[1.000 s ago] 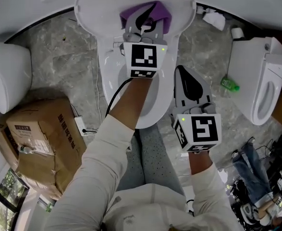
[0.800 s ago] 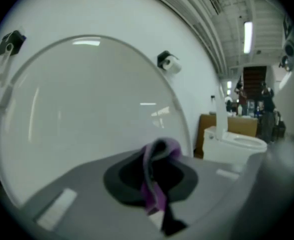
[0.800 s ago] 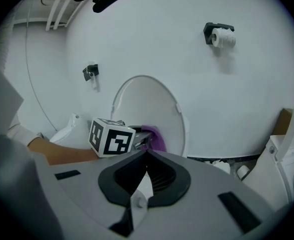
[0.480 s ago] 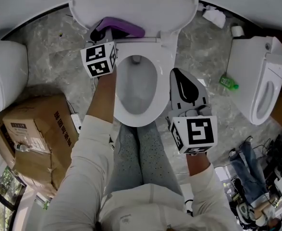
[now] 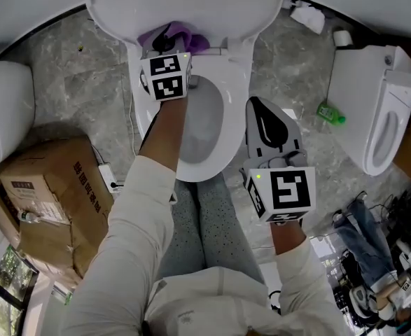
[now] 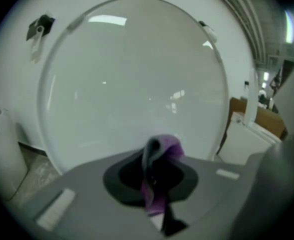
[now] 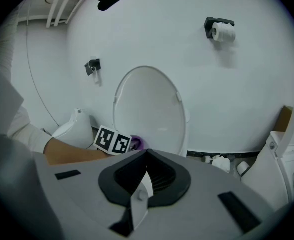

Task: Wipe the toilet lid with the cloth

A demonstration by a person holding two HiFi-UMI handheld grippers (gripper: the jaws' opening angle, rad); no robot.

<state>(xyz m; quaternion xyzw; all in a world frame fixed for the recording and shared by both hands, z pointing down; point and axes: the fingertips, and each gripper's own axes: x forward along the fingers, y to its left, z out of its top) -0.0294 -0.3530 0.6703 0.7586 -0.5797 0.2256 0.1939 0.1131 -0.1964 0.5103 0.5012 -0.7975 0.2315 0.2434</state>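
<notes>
**A:** How is the cloth point(image 6: 173, 149) going to handle?

**B:** It is drooping and folding over itself, so I am judging it soft, light and limp, with nothing to break. A pinch on a bunched fold is the hold to take, leaving loose fabric ahead of the tips to press flat.

**A:** And the left gripper point(image 6: 154, 173)?

**B:** Its jaws are clamping a purple fold, which is poking out just beyond them.

**A:** Where is that against the toilet lid point(image 5: 184, 5)?

**B:** The lid is standing raised, and the cloth is sitting low at its foot, a little left of its middle. Whether it is pressing on the lid I cannot tell.

**A:** The right gripper point(image 5: 262, 110)?

**B:** It is hanging well in front of the lid, off to the right, jaws together on nothing.
</notes>
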